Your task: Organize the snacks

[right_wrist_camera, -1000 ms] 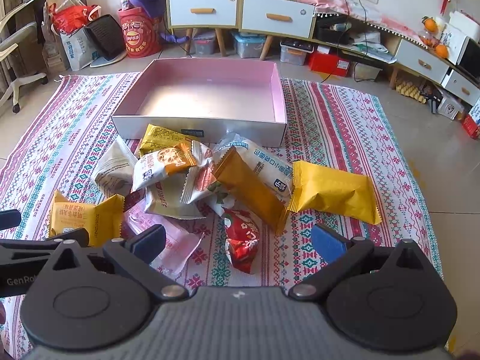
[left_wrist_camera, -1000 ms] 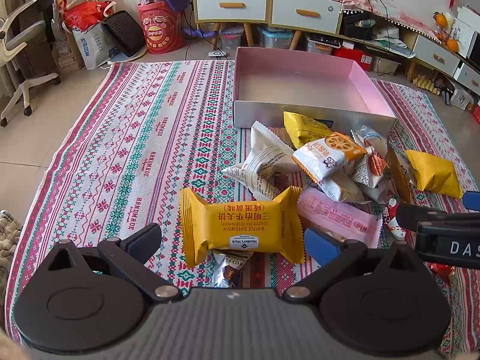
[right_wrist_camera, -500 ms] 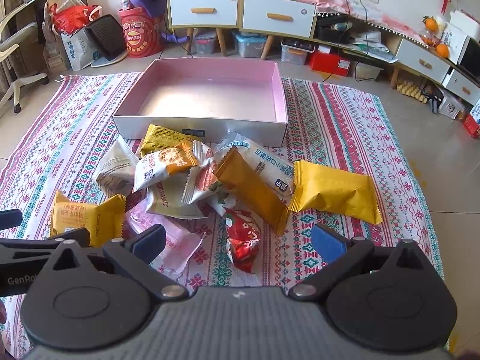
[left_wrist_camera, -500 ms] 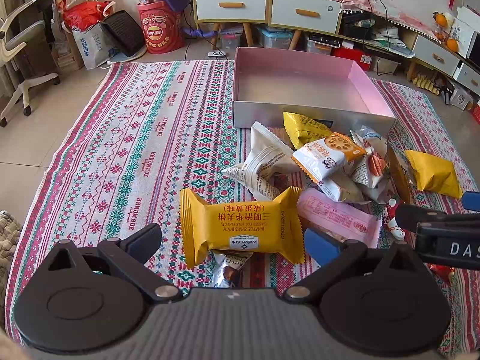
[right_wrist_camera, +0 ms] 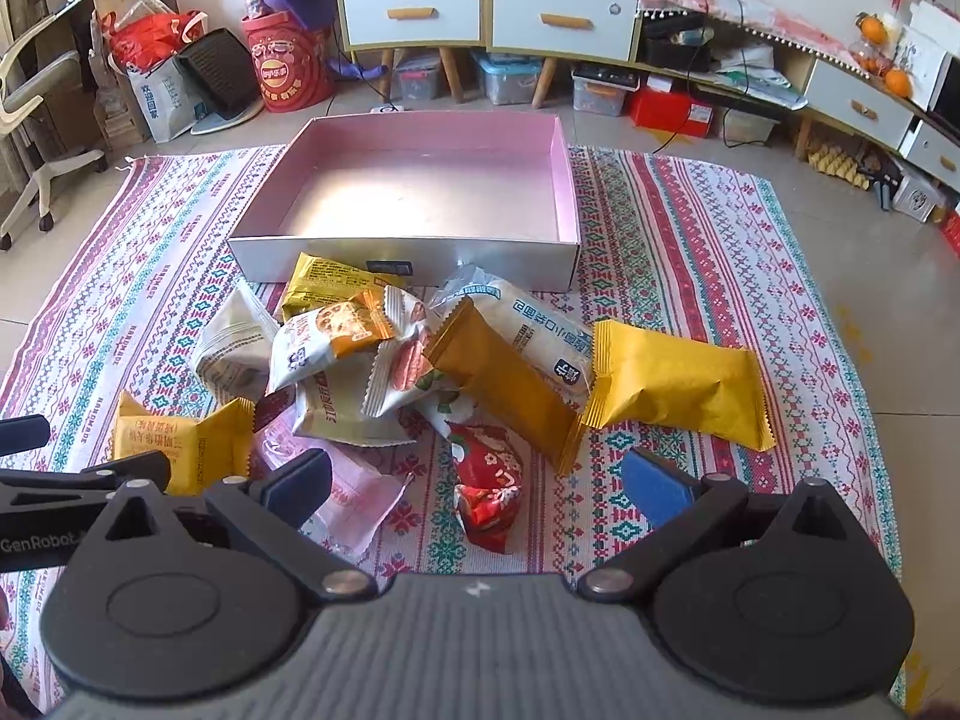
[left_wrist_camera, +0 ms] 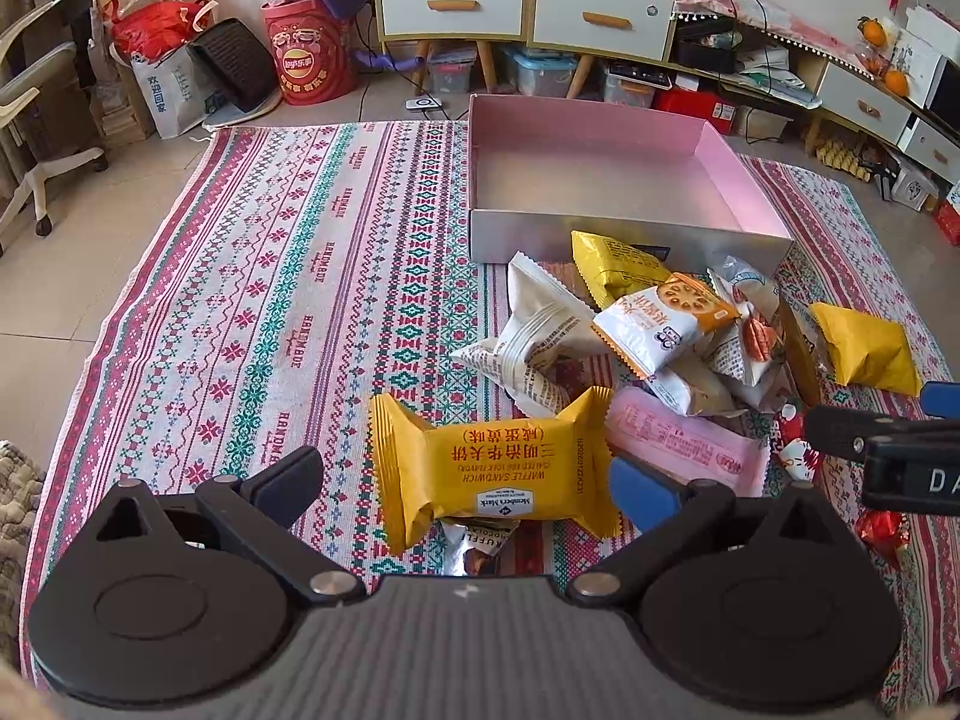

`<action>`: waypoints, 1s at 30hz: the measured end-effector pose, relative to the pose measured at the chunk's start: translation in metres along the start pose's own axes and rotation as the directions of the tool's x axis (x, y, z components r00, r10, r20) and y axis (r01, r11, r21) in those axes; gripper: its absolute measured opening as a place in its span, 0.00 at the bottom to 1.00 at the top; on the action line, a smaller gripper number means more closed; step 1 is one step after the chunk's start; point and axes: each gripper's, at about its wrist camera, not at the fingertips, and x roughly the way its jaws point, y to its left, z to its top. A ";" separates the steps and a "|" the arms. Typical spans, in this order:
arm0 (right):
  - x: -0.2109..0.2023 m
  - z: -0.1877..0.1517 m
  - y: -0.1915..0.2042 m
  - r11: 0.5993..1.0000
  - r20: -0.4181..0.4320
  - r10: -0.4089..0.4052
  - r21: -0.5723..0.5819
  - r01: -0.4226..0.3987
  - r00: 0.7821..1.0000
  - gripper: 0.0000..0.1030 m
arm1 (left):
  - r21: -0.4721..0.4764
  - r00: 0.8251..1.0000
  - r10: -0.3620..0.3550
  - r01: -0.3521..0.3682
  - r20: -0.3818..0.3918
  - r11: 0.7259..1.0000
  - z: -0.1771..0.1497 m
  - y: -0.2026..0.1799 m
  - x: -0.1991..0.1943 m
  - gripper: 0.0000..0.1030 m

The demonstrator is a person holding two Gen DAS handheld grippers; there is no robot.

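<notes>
Item: yellow waffle-sandwich packet (left_wrist_camera: 495,471), flat on the patterned rug (left_wrist_camera: 240,312) before the empty pink box (left_wrist_camera: 600,180), lying between the spread fingers of my left hand-held gripper (left_wrist_camera: 465,480). I should pinch its middle, lift clear. Right hand-held gripper (right_wrist_camera: 477,483), also spread, over the red packet (right_wrist_camera: 489,486); nothing has shifted since earlier.

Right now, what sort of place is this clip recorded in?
Most likely a lived-in home living room. A patterned rug covers the tiled floor, low drawer cabinets line the back wall, and storage bins sit beneath them. Snack packets lie before an open pink box.
</notes>
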 end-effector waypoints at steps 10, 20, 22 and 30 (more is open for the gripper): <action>0.016 0.027 -0.021 0.993 -0.050 0.113 0.029 -0.112 0.992 1.00 | 0.109 0.986 -0.152 0.159 -0.069 0.981 0.016 0.004 0.016 1.00; 0.047 0.043 -0.039 0.973 -0.190 0.194 -0.086 -0.213 0.963 0.91 | 0.327 0.959 -0.234 0.275 -0.159 0.904 0.022 -0.011 0.033 0.94; 0.052 0.046 -0.042 0.972 -0.203 0.187 -0.104 -0.211 0.961 0.89 | 0.365 0.956 -0.228 0.283 -0.187 0.887 0.023 -0.013 0.041 0.87; 0.078 0.047 -0.038 0.960 -0.253 0.162 -0.183 -0.211 0.954 0.77 | 0.530 0.952 -0.168 0.283 -0.255 0.799 0.020 -0.027 0.066 0.82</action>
